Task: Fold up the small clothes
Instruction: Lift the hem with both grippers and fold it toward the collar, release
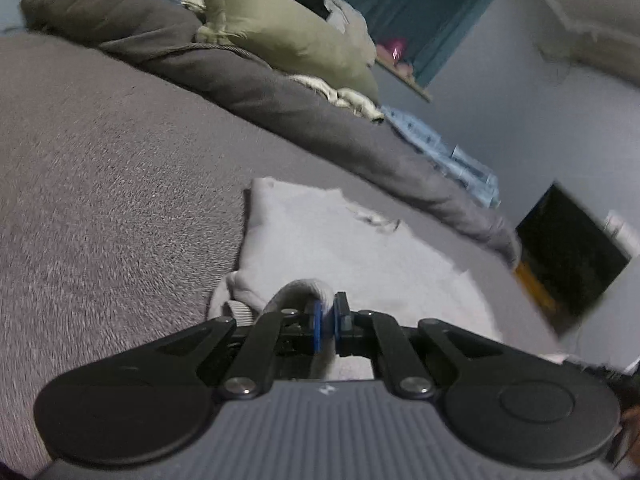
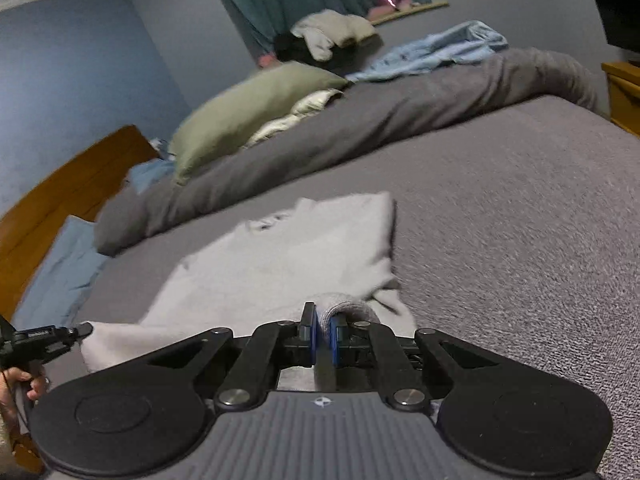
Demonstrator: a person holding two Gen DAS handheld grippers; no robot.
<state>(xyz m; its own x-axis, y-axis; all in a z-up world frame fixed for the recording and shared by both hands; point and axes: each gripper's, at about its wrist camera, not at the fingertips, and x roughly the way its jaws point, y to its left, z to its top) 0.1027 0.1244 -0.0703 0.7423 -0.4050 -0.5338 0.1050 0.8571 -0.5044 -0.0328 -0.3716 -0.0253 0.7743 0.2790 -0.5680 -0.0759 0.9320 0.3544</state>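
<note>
The pale grey garment (image 1: 352,248) lies spread on the grey bed (image 1: 100,184), stretching ahead of both tongs. The left tongs (image 1: 329,316) are clenched on a bunched near edge, and the right tongs (image 2: 323,330) likewise pinch a fold of its near edge.

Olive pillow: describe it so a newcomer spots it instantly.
Start at the grey bed, then follow the rumpled dark grey duvet along its far side. The olive pillow leans on that ridge, the only green item, beside cream satin fabric.
</note>
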